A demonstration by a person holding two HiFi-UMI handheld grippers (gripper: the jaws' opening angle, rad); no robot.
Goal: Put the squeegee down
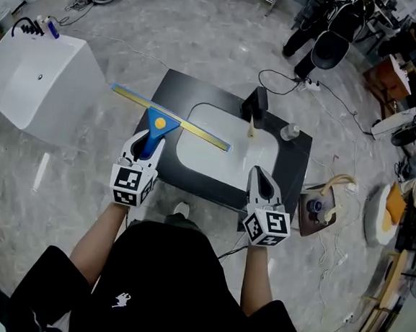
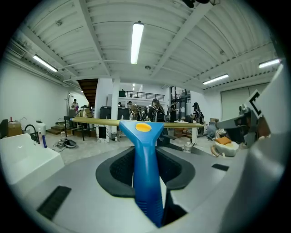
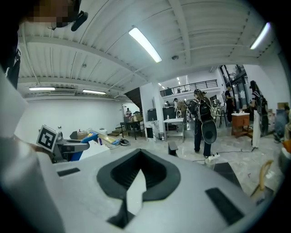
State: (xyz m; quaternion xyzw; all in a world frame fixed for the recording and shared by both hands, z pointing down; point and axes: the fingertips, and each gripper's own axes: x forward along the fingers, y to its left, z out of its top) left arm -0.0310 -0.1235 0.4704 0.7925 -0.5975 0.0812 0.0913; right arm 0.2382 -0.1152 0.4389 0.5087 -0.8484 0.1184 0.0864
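**Squeegee held above the sink counter, not yet set down**

Head view: the left gripper [image 1: 146,145] pinches the squeegee [image 1: 157,123] by its blue handle. The blade runs 10 to 4 o'clock over the black counter [image 1: 200,92] and basin [image 1: 219,163]. The right gripper [image 1: 260,177] waits at 4 o'clock.
Left gripper view: the handle points to 12 o'clock.
Right gripper view: the jaws are pressed together and empty, with marble floor [image 3: 229,157] beyond.

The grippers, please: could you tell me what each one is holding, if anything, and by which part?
The left gripper holds the squeegee by its blue handle; the right gripper holds nothing.
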